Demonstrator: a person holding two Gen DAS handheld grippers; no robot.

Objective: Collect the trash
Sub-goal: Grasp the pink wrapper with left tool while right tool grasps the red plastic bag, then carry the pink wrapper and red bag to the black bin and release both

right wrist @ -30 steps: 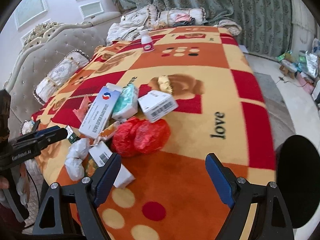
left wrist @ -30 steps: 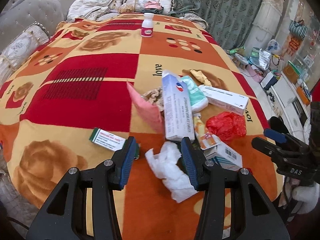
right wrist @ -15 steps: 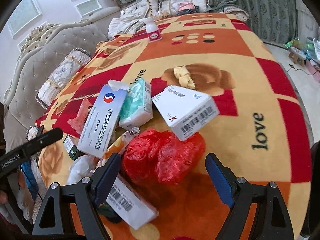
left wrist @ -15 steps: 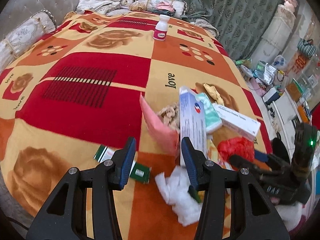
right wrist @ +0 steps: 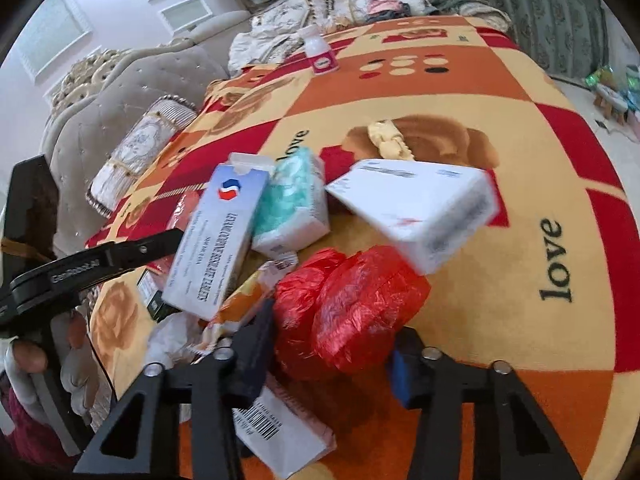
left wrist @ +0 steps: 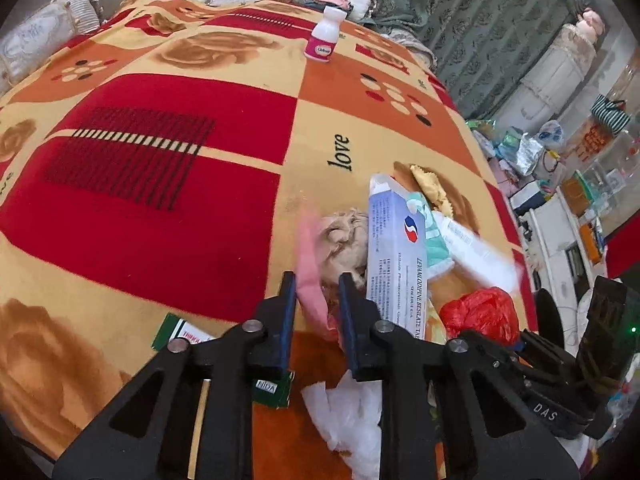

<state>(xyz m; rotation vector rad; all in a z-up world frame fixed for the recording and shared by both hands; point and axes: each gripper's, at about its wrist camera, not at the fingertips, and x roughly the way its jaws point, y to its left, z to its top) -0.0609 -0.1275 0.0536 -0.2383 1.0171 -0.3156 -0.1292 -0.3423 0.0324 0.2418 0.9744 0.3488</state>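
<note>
A bed fills both views, covered by a blanket [left wrist: 168, 208] patterned in red, orange and cream squares with brown roses and the word "love". Cushions lie along its far end before green curtains. The trash sits in a heap near the blanket's near edge.

The largest pieces are two cartons: a long blue-and-white tablet box [right wrist: 224, 240] lying lengthwise, and a white box [right wrist: 420, 208] with a barcode resting tilted on the heap's far side. Between them lies a teal tissue pack [right wrist: 292, 208]. In front of the white box sits a crumpled red plastic bag [right wrist: 348, 308], and the right gripper [right wrist: 332, 356] has its jaws on either side of it, having just been closing; both pads press into the bag's sides.

The left gripper [left wrist: 316, 320] has also just closed, its jaws nearly together and clamped on a thin pink wrapper [left wrist: 310, 276] that stands up between them, beside a beige crumpled wad [left wrist: 344, 240]. White tissue [left wrist: 352, 416] lies under its right finger, and a small green-and-white box [left wrist: 180, 330] lies flat under its left finger.

Another white barcoded box [right wrist: 280, 432] lies beneath the right gripper. A yellowish scrap [right wrist: 390, 140] rests apart beyond the heap, and a small white bottle with a pink label [left wrist: 322, 36] stands upright far up the blanket
</note>
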